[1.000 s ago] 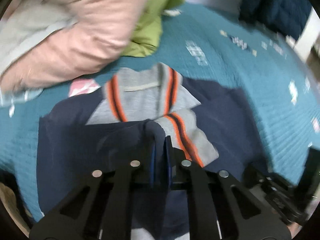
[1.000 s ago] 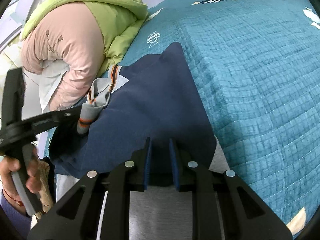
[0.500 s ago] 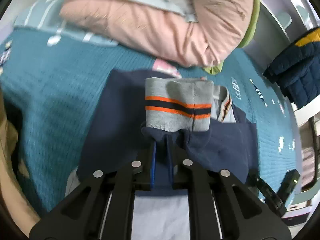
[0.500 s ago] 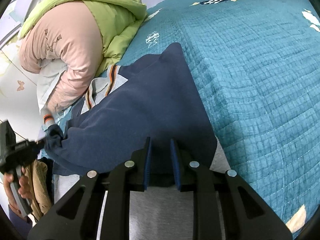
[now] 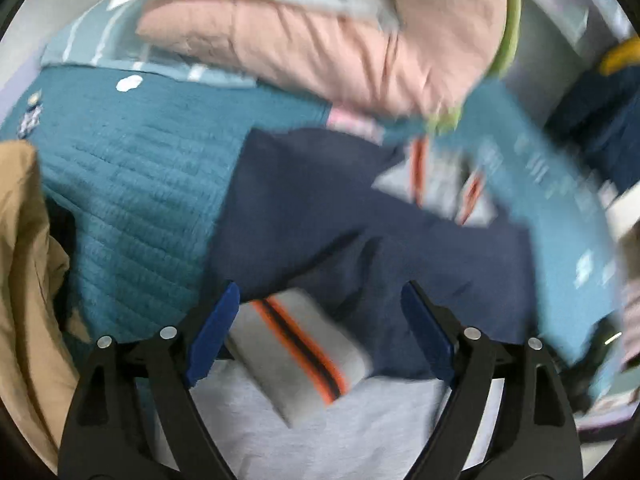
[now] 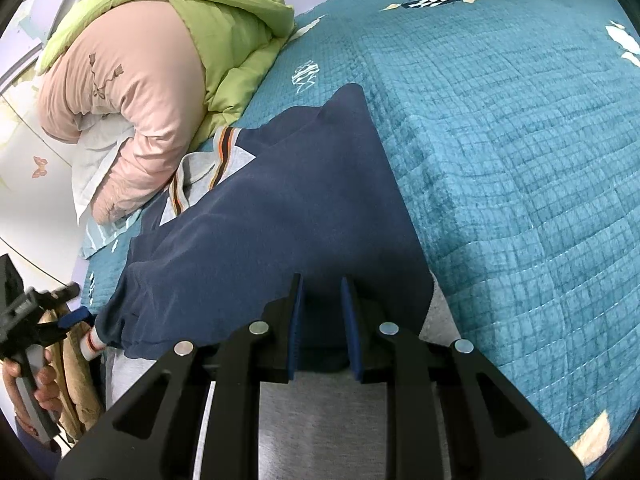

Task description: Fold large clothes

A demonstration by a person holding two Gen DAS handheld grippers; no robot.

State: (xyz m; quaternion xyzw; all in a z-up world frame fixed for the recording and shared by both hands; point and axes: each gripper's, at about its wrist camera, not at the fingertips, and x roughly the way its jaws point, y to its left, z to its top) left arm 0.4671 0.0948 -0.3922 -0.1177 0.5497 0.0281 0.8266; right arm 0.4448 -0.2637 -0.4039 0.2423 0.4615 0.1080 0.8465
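Observation:
A large navy sweater with a grey, orange-striped collar lies on the teal bed quilt. Its sleeve lies across the body, and the grey striped cuff rests by the grey hem. My left gripper is open just above the cuff, holding nothing. It also shows at the left of the right wrist view. My right gripper is shut on the sweater's navy fabric near the hem.
A pink and green duvet is piled at the head of the bed, beyond the collar. A tan garment hangs at the left bed edge. A dark blue jacket lies at the far right.
My left gripper carried the sleeve down toward the hem, then opened and let go of it. The cuff now lies on the sweater. The right gripper stayed put.

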